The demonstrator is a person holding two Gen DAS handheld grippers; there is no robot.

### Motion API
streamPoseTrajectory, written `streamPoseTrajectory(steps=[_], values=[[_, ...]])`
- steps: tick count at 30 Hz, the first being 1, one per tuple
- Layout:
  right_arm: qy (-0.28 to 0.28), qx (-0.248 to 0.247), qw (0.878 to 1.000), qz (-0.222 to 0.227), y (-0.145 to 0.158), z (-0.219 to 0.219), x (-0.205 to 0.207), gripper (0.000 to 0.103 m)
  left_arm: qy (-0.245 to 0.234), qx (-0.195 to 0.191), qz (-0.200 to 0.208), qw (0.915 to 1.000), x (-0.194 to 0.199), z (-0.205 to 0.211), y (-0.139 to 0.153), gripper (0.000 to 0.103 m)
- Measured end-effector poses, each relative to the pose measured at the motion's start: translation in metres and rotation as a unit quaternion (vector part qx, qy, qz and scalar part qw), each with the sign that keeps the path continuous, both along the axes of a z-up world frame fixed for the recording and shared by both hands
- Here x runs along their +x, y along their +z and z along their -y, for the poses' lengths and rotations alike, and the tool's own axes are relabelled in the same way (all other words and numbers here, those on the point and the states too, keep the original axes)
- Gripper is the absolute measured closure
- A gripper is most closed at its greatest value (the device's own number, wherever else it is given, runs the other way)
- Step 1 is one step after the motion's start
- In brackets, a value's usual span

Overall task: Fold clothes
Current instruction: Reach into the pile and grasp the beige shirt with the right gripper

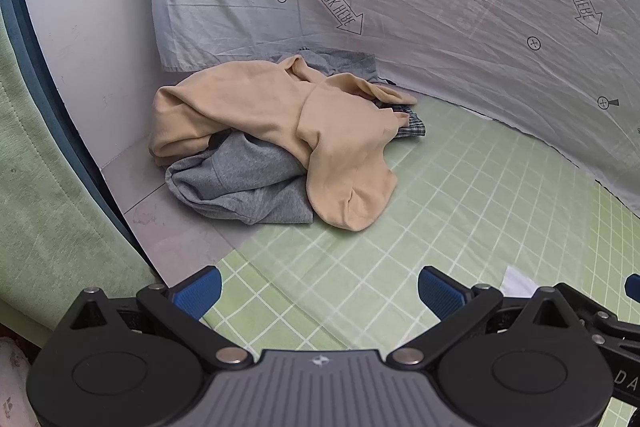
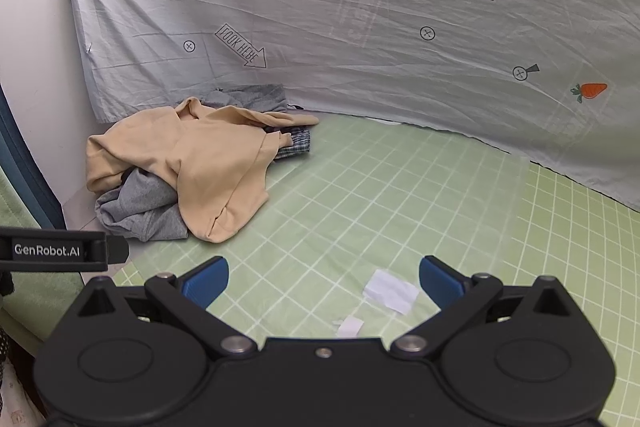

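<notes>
a crumpled heap of clothes (image 1: 272, 143) (a tan garment (image 2: 208, 163) draped over a grey one (image 2: 140, 211)) sits unfolded at the far left of the green checked sheet (image 1: 460, 207), while left gripper (image 1: 319, 293) and right gripper (image 2: 324, 281) hover near, both spread wide and empty, seemingly poised to reach.

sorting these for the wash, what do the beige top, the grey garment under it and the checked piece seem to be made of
Beige top: looks like a soft matte knit, maybe cotton jersey; it drapes in smooth rounded folds.
Grey garment: heathered, speckled surface, likely sweatshirt-type knit.
Checked piece: thin woven plaid by its crisp grid, though little of it shows.
</notes>
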State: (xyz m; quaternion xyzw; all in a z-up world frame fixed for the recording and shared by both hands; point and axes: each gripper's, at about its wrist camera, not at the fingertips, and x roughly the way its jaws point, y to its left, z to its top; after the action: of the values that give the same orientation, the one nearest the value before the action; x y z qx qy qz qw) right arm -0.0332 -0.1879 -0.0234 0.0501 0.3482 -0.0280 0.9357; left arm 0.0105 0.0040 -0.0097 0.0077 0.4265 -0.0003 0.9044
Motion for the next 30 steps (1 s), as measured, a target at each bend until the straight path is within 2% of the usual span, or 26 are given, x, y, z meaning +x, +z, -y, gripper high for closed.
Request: streamPoseTrajectory(steps=[5,9,14,19,23,30], values=[[0.009,-0.017,1.0,0.005,0.004,0.0,0.022,0.001,0.017,-0.004,-0.02,0.9996,0.018,-0.014,-0.002,0.0],[0.011,-0.027,0.999,0.017,0.01,0.002,0.049,0.001,0.029,0.006,-0.029,0.9991,0.047,-0.028,-0.006,0.0],[0.012,-0.031,0.999,0.011,0.008,0.003,0.105,0.007,0.074,-0.012,-0.043,0.9963,0.103,-0.058,-0.013,0.0],[0.032,-0.026,0.999,-0.001,-0.01,-0.014,0.179,0.015,0.11,-0.033,-0.049,0.9922,0.166,-0.09,-0.027,0.0],[0.034,0.008,0.999,-0.029,-0.031,-0.031,0.243,0.023,0.139,-0.052,-0.056,0.9874,0.215,-0.113,-0.042,0.005],[0.04,0.086,0.994,-0.053,-0.059,-0.065,0.336,0.023,0.175,-0.09,-0.071,0.9779,0.267,-0.134,-0.07,0.016]])
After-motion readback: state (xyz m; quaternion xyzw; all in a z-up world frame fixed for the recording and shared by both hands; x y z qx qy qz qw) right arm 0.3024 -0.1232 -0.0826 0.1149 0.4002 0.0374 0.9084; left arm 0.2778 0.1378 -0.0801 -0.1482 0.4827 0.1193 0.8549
